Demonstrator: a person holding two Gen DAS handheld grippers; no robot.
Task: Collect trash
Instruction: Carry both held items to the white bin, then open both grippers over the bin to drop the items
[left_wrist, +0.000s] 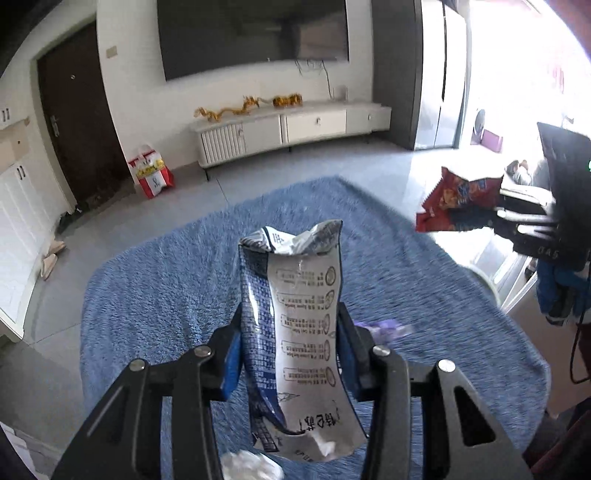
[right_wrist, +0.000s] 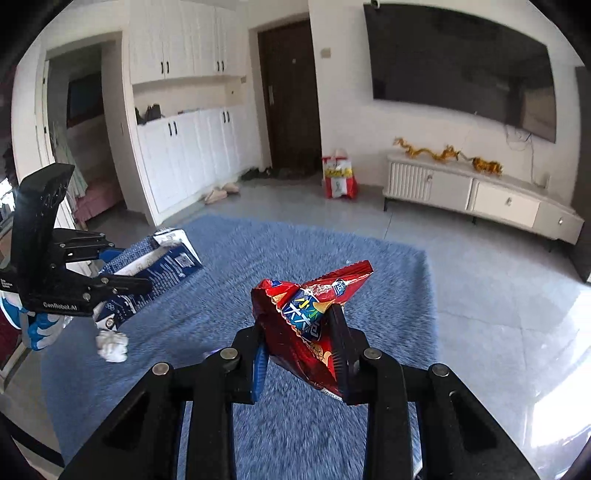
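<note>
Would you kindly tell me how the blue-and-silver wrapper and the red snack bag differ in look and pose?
Colour: the blue-and-silver wrapper is silver with a blue printed side; the red snack bag is glossy red with a blue logo.
Shape: the wrapper is long and stands lengthwise between the left tongs; the red bag is crumpled into a wedge in the right tongs.
Shared: both are empty, opened packets, each pinched and lifted above the blue rug.

The black body of the left gripper (right_wrist: 123, 269) carries white lettering, "CenRobot.AI" — clear in the right wrist view. The blue-and-silver carton (left_wrist: 295, 332) bears rows of small printed panels and large Chinese characters, seen upside down, too unclear to read. The red snack bag (right_wrist: 314, 317) shows only stylised characters — illegible.
</note>
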